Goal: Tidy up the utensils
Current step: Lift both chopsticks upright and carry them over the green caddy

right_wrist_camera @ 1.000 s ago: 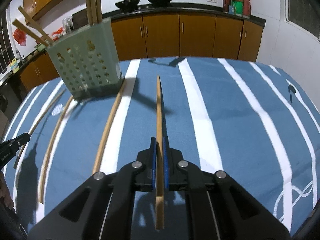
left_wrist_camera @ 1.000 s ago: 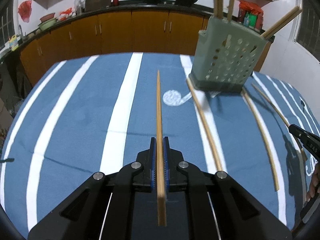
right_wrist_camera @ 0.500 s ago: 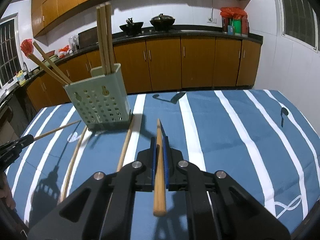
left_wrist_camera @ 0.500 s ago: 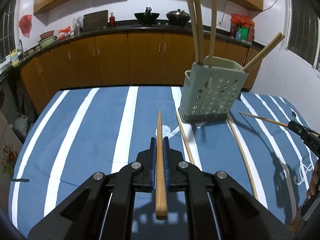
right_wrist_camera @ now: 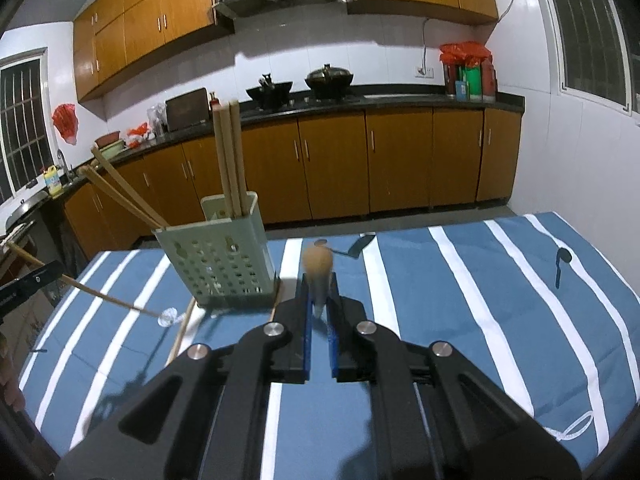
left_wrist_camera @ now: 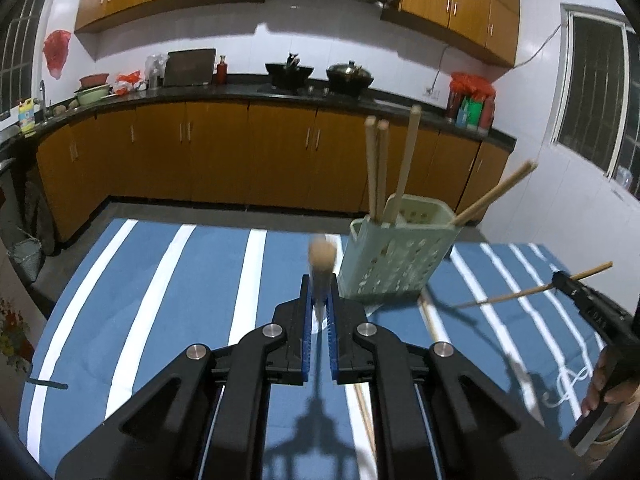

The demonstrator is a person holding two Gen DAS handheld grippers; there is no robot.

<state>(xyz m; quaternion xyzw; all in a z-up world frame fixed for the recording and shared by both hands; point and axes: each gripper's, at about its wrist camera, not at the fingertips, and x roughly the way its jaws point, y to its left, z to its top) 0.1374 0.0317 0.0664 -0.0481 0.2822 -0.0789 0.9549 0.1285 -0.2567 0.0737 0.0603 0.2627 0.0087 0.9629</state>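
Left gripper [left_wrist_camera: 320, 312] clamped on a chopstick [left_wrist_camera: 321, 258] pointing forward, blurred, right gripper [right_wrist_camera: 319, 312] likewise gripping its chopstick [right_wrist_camera: 317, 264], green holder [left_wrist_camera: 394, 256] ahead-right of the left gripper, ahead-left of the right, loose chopsticks [right_wrist_camera: 182, 330] on the striped cloth [right_wrist_camera: 460, 288].

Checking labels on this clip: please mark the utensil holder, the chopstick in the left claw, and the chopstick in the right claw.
utensil holder [left_wrist_camera: 394, 258]: left wrist view, perforated front wall.
chopstick in the left claw [left_wrist_camera: 321, 256]: left wrist view, blurred end facing the camera.
chopstick in the right claw [right_wrist_camera: 317, 262]: right wrist view, blurred end facing the camera.
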